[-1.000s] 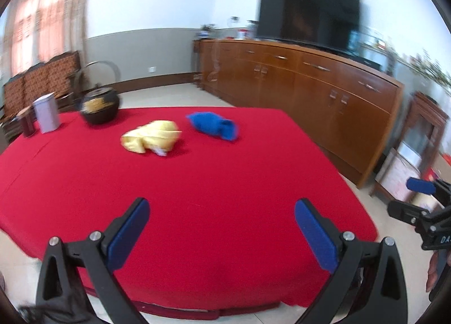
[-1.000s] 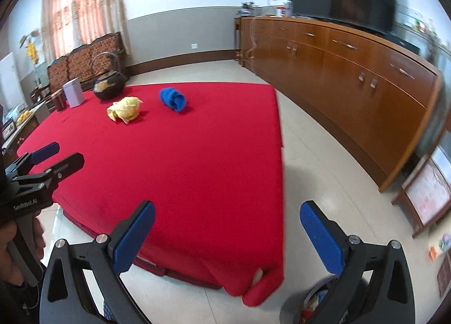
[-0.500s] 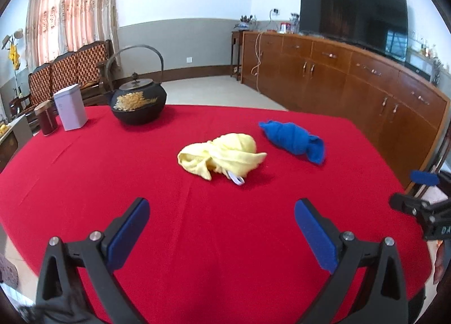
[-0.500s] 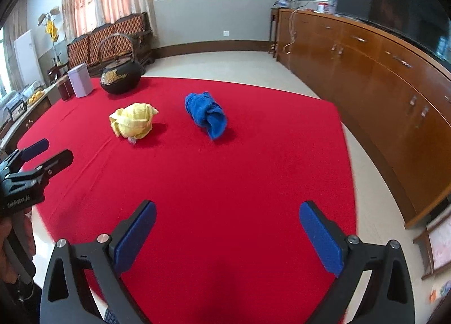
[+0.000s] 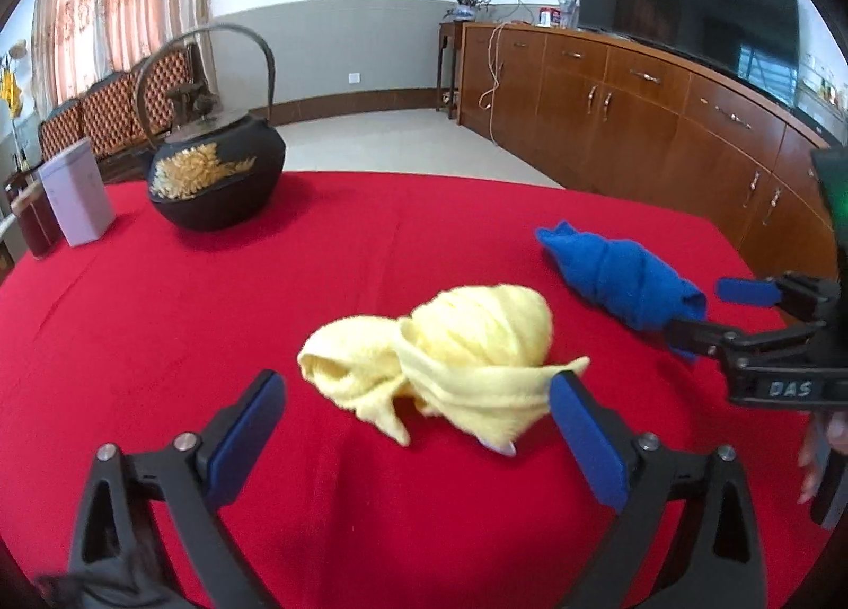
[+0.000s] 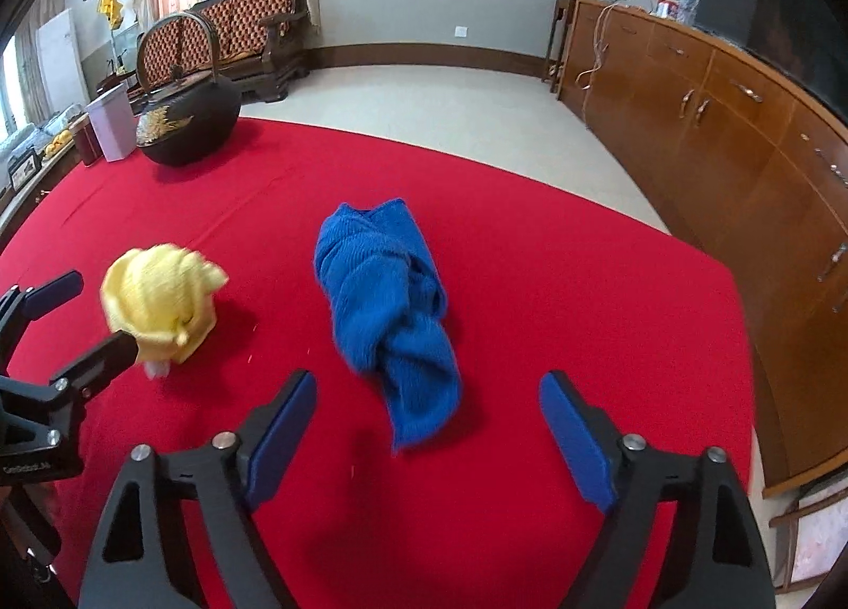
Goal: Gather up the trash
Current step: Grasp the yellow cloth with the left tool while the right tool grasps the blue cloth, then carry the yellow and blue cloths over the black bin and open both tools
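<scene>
A crumpled yellow cloth [image 5: 450, 349] lies on the red tablecloth [image 5: 212, 317]; it also shows in the right wrist view [image 6: 159, 301]. My left gripper [image 5: 418, 397] is open, its fingers either side of the cloth's near end. A rolled blue cloth [image 6: 387, 291] lies to its right and also shows in the left wrist view [image 5: 620, 275]. My right gripper [image 6: 426, 410] is open, just in front of the blue cloth's near end. In the left wrist view the right gripper [image 5: 731, 312] shows from the side, next to the blue cloth.
A black iron teapot [image 5: 212, 179] with a gold flower, a white box [image 5: 79, 201] and a dark red tin [image 5: 32, 222] stand at the table's far left. A long wooden sideboard [image 5: 662, 105] with a television [image 5: 689, 5] runs along the right wall.
Both grippers have moved forward over the table. The left one has closed in on the yellow cloth and the right one on the blue cloth. Both stay open.
</scene>
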Motion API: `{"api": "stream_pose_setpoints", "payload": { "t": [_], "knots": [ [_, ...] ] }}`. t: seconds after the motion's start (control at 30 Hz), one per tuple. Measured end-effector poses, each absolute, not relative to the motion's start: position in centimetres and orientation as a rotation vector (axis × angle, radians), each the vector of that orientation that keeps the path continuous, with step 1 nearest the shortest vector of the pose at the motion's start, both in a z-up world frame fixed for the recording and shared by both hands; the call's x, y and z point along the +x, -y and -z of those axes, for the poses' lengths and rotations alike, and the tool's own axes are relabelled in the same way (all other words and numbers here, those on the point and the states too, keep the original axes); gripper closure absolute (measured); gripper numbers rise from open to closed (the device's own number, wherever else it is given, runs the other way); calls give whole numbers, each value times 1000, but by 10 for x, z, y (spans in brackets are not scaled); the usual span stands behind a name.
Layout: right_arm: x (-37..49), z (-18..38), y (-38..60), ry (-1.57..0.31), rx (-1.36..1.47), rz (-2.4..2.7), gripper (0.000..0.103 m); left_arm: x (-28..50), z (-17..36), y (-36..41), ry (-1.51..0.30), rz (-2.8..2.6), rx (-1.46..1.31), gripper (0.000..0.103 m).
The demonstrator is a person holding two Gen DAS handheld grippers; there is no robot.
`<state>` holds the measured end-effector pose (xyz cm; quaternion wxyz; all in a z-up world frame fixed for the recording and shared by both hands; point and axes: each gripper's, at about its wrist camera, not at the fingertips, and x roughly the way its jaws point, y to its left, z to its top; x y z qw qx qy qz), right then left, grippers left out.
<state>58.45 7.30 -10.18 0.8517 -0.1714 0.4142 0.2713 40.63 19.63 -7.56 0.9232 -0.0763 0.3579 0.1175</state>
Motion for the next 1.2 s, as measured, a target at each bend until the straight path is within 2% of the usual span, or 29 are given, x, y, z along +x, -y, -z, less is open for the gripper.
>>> {"api": "stream_pose_setpoints", "payload": {
  "t": [0.17,0.27,0.3,0.33,0.37,0.4,0.43,0.47,0.5,0.57,0.6,0.87,1.2],
  "knots": [
    [597,111,-82,-896,-340,-595,30,416,81,-195,-760,-223,-176,4],
    [600,115,-83,-917,-319,-613,46,420,82,-186,-773,-201,-157,5],
    [600,116,-82,-922,-304,-622,58,422,83,-183,-788,-193,-151,7],
    [600,117,-83,-924,-294,-625,72,424,84,-181,-794,-184,-151,14],
    [600,116,-83,-924,-279,-628,78,425,85,-178,-802,-168,-149,24],
    [599,115,-81,-924,-256,-628,86,427,86,-174,-816,-154,-136,29],
    [599,113,-78,-925,-241,-629,89,428,87,-172,-824,-143,-131,42],
    [598,111,-75,-922,-225,-628,90,427,86,-171,-824,-129,-134,53],
    [595,108,-72,-913,-214,-625,91,425,85,-169,-819,-117,-136,58],
    [590,104,-69,-898,-202,-623,92,420,83,-165,-816,-111,-119,78],
    [584,101,-65,-888,-203,-618,92,416,82,-164,-810,-105,-119,81],
    [542,80,-33,-830,-219,-597,93,387,65,-144,-772,-79,-110,82],
    [459,32,37,-748,-211,-533,93,331,19,-92,-692,-8,-76,82]
  ]
}}
